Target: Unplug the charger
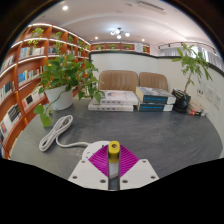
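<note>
My gripper (pixel 113 160) hangs over a grey table (pixel 150 135). Its two fingers, with magenta pads (pixel 100 158), are closed on a slim pale charger (pixel 113 170) with a yellow tip (pixel 114 147) that sticks up just past the pads. The charger is held clear of the table. A white power strip with a coiled white cable (pixel 56 130) lies on the table ahead of the fingers and to the left, well apart from the charger.
A potted plant in a white pot (pixel 62 80) stands behind the cable. Two stacks of books (pixel 116 99) (pixel 155 98) sit at the table's far side. Beyond them are beige armchairs (pixel 125 80), another plant (pixel 193 68) and bookshelves (pixel 25 65).
</note>
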A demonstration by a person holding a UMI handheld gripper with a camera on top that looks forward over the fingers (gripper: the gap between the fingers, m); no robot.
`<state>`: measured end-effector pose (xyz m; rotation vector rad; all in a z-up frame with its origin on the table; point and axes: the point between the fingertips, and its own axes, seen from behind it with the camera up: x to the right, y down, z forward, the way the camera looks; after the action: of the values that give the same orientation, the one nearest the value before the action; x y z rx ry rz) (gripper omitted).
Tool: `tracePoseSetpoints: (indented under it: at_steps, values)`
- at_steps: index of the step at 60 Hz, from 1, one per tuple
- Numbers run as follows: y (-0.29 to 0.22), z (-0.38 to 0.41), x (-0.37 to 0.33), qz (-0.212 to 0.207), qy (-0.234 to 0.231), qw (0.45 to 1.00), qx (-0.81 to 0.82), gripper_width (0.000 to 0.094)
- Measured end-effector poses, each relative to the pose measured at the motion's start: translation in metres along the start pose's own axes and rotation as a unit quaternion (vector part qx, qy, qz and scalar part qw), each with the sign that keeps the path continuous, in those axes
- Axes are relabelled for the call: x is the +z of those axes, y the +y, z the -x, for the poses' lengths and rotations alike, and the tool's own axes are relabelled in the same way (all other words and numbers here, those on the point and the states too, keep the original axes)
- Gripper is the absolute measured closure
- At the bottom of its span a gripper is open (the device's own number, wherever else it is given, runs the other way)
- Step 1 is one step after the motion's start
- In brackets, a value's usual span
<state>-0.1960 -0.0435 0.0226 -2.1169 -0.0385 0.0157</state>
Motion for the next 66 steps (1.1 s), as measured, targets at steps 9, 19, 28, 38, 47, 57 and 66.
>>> tracePoseSetpoints:
  at_steps: [9, 19, 28, 38, 47, 57, 66]
  values:
    - [0.001, 0.000, 0.001, 0.016, 0.004, 1.000, 0.018, 0.0865]
    - [-0.003, 0.003, -0.002, 0.078, -0.056, 0.994, 0.054, 0.0886]
    - [-0.169, -0.081, -0.069, -0.106, -0.018, 0.993, 0.042, 0.0887]
    - [-0.155, -0.160, -0.058, -0.077, 0.031, 0.996, 0.019, 0.0889]
    - [-0.042, -0.185, -0.010, 0.034, 0.037, 0.998, 0.024, 0.0889]
    - [0.019, -0.181, 0.004, 0.084, 0.024, 0.995, 0.056, 0.0879]
    - [0.025, -0.190, 0.006, 0.091, 0.040, 0.992, 0.080, 0.0754]
